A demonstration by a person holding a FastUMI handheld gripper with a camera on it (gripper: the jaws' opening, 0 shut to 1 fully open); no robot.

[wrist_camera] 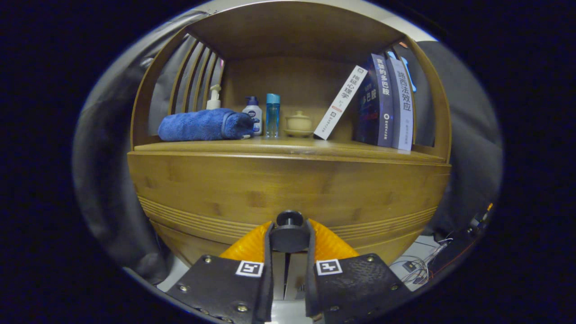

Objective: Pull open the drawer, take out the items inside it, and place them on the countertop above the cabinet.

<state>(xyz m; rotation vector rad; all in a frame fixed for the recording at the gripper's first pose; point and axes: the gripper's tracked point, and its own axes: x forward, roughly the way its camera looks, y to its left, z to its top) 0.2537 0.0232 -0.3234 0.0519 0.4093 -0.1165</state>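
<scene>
A wooden cabinet faces me, its drawer front (288, 189) a broad plank just under the countertop shelf (288, 146). The drawer's round dark knob (289, 231) sits between my two fingers, and my gripper (289, 236) is shut on it, both fingers pressing its sides. The drawer front stands flush with the cabinet, and whatever is inside it is hidden.
On the countertop lie a rolled blue towel (204, 125), a pump bottle (214, 98), a white bottle (253, 114), a blue bottle (272, 114), a lidded cup on a saucer (299, 123) and leaning books (382, 101). Cables (423, 265) trail on the floor to the right.
</scene>
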